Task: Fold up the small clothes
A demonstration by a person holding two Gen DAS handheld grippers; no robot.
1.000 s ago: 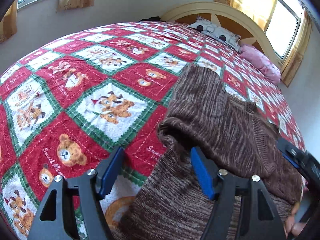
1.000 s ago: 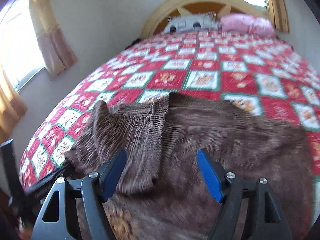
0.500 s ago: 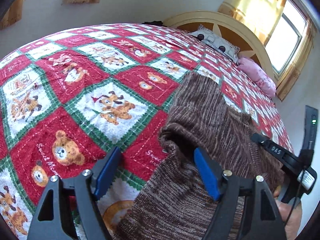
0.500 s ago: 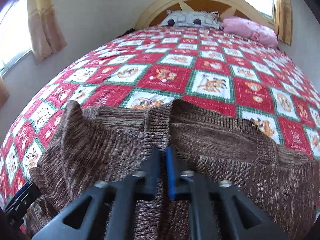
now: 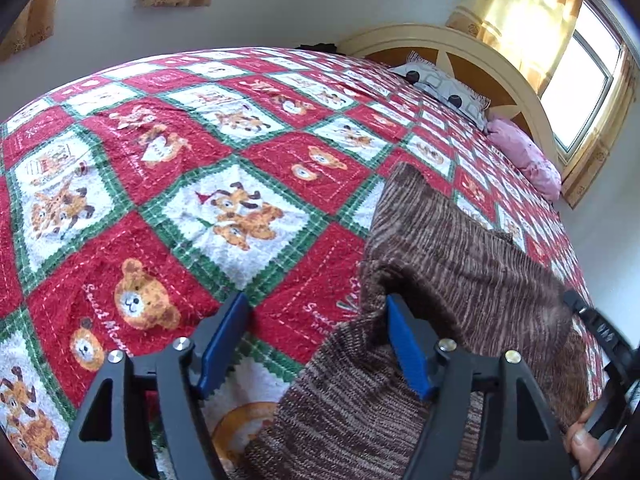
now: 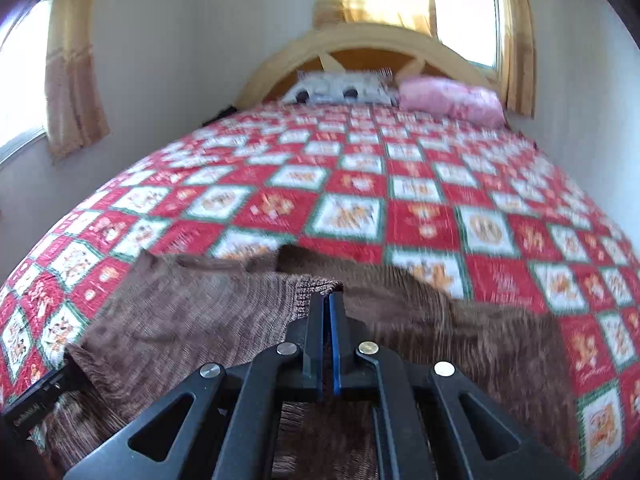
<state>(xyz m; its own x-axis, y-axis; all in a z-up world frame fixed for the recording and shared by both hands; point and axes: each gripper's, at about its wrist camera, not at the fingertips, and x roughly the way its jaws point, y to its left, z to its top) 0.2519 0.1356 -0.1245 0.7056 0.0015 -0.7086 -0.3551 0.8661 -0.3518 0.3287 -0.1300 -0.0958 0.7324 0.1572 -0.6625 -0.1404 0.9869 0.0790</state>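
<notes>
Right wrist view: the right tool [image 6: 329,300] is pinched closed on a ribbed edge of the brown knit sweater [image 6: 192,320], lifting it off the bed's teddy-bear quilt [image 6: 420,216]. Left wrist view: the left tool [image 5: 316,320] stands open, its right finger against a raised sweater fold, its left finger over bare quilt. Pillows [image 6: 344,88] lie by the headboard [image 6: 360,40].

The right gripper [image 6: 327,300] has its jaws pinched on the brown sweater's [image 6: 192,320] ribbed edge above the quilt [image 6: 420,216].
</notes>
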